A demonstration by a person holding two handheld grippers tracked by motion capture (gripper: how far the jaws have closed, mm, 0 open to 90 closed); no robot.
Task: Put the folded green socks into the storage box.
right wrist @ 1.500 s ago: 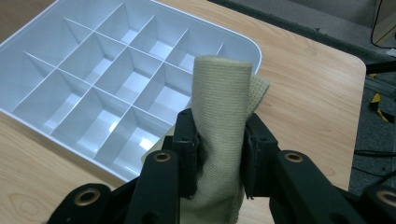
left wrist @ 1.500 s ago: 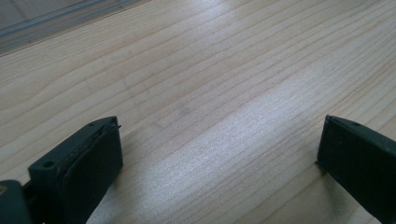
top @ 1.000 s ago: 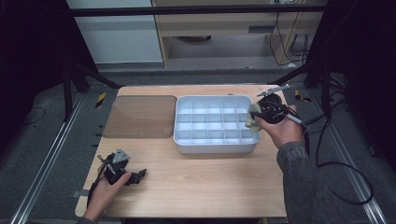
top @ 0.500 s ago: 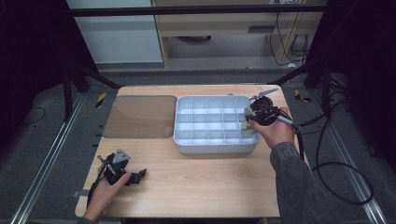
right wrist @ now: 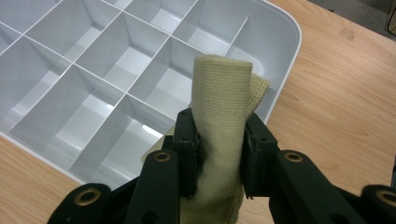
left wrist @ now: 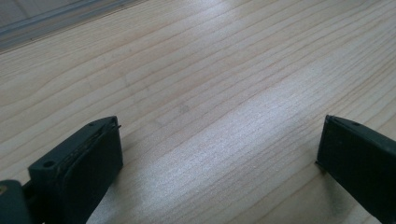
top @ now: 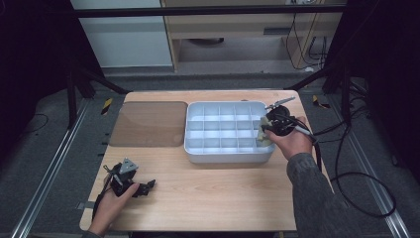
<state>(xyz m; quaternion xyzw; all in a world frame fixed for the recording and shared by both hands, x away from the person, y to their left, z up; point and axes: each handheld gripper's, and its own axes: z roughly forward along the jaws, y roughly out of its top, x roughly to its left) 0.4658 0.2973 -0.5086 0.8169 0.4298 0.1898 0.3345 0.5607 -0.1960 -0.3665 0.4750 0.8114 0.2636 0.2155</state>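
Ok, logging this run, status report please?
Right gripper shut on beige cloth, above white tray's right end. Left gripper open, resting on table. Tray compartments empty.

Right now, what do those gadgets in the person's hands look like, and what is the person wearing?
Both are black handheld tools. The left gripper carries a grey three-cornered plate on top and has two flat, blocky black jaws. The right gripper has screw holes along its black jaws and a black cable trailing off the table's right side. The person's right arm wears a dark grey sleeve.
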